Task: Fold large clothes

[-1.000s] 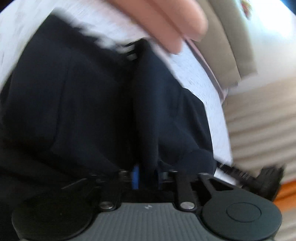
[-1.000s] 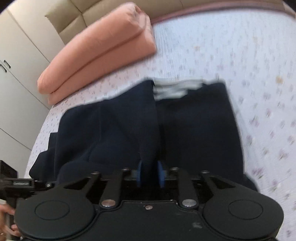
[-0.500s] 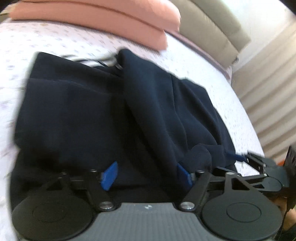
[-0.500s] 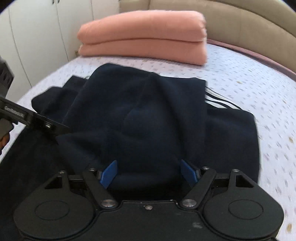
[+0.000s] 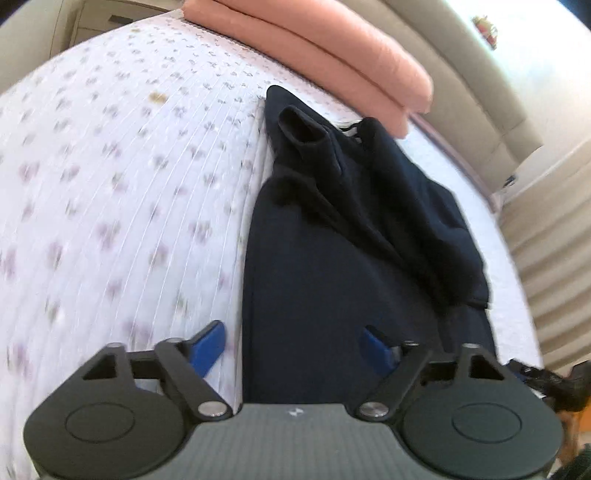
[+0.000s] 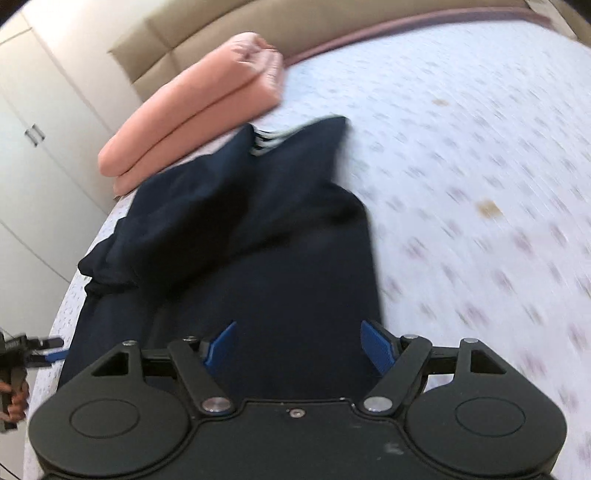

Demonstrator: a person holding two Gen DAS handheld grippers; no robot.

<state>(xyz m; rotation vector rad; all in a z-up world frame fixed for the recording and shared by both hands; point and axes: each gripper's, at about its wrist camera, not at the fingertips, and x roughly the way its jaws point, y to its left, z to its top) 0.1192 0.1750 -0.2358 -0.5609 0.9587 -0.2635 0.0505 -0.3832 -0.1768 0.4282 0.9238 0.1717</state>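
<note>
A dark navy garment lies on the bed, long and narrow, with a sleeve and folded layers heaped on its far half; it also shows in the right wrist view, with white stripes at its far end. My left gripper is open and empty, above the garment's near left edge. My right gripper is open and empty, above the garment's near right part. The left gripper shows small at the left edge of the right wrist view.
The bed sheet is white with small purple flowers. A folded pink blanket lies at the head of the bed, also in the right wrist view. A beige headboard and white wardrobe doors stand behind.
Both grippers were shut on the garment a second ago, then opened and let it go. Both have pulled back from it and the cloth now lies flat on the bed.
</note>
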